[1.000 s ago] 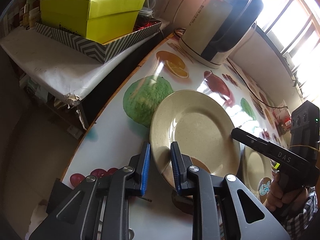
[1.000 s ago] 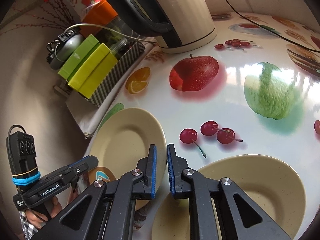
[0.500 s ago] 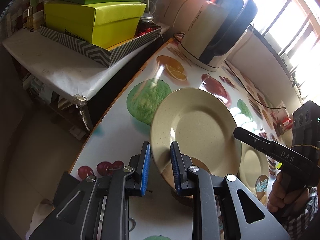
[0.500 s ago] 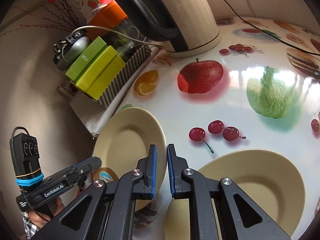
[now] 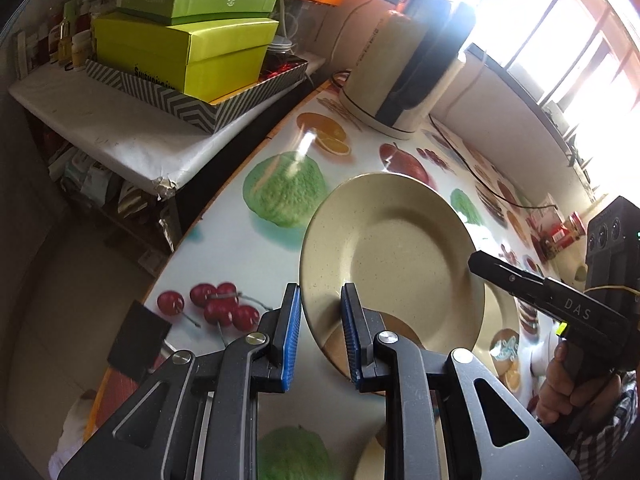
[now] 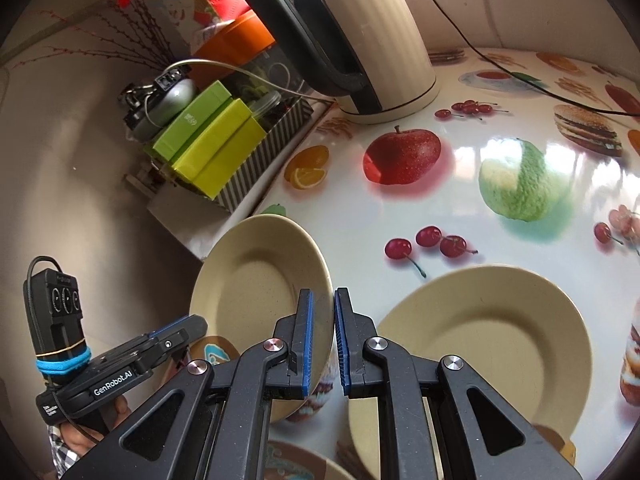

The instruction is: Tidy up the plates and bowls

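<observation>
A beige speckled plate (image 5: 394, 258) is lifted and tilted above the fruit-print table, held on opposite rims by both grippers. My left gripper (image 5: 320, 336) is shut on its near rim. My right gripper (image 6: 322, 342) is shut on the other rim of the same plate (image 6: 256, 292); it also shows in the left wrist view (image 5: 520, 284). A second beige plate (image 6: 484, 340) lies flat on the table to the right, partly seen under the held one (image 5: 502, 320). A patterned dish (image 6: 208, 354) lies below the held plate.
A cream and black kettle (image 5: 404, 72) with its cable stands at the back of the table (image 5: 240, 256). Green boxes (image 5: 188, 56) in a zigzag tray sit on a side shelf left of the table. The table edge (image 5: 192, 232) runs close on the left.
Both grippers have risen with the plate held between them, and the table and kettle now look farther away. The plate on the table has not moved.
</observation>
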`<move>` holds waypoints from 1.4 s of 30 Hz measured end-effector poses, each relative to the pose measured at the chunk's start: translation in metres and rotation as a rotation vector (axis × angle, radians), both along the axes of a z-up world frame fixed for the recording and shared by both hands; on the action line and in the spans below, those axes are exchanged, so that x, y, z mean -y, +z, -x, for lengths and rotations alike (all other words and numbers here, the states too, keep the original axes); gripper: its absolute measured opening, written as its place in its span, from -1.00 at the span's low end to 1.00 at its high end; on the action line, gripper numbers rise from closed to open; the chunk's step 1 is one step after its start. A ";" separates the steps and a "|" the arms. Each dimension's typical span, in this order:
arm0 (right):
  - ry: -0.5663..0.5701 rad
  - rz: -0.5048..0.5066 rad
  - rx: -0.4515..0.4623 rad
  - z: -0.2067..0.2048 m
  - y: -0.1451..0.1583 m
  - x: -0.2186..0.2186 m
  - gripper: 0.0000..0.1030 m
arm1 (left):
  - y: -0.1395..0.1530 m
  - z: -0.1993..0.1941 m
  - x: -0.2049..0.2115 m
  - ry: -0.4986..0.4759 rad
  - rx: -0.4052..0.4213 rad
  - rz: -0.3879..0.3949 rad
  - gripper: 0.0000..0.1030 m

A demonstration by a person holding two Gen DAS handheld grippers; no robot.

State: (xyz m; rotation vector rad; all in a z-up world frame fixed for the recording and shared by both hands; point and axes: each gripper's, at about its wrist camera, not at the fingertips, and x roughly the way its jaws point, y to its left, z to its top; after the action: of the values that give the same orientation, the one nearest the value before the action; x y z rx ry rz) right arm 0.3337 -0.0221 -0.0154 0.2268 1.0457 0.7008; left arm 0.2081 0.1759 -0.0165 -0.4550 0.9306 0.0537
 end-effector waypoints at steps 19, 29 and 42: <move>-0.050 0.006 0.011 0.065 0.011 0.044 -0.78 | 0.006 0.055 0.037 -0.055 0.011 0.006 -0.59; -0.083 0.011 -0.003 0.103 0.006 0.064 -0.78 | -0.002 0.080 0.052 -0.089 -0.015 0.010 -0.59; -0.111 0.020 -0.036 0.138 -0.011 0.081 -0.78 | -0.015 0.093 0.064 -0.105 -0.060 0.000 -0.59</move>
State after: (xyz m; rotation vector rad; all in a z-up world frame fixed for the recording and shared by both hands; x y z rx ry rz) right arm 0.1957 -0.1028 -0.0262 0.2786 1.0658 0.5875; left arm 0.1148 0.1118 -0.0317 -0.4055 1.0125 -0.0284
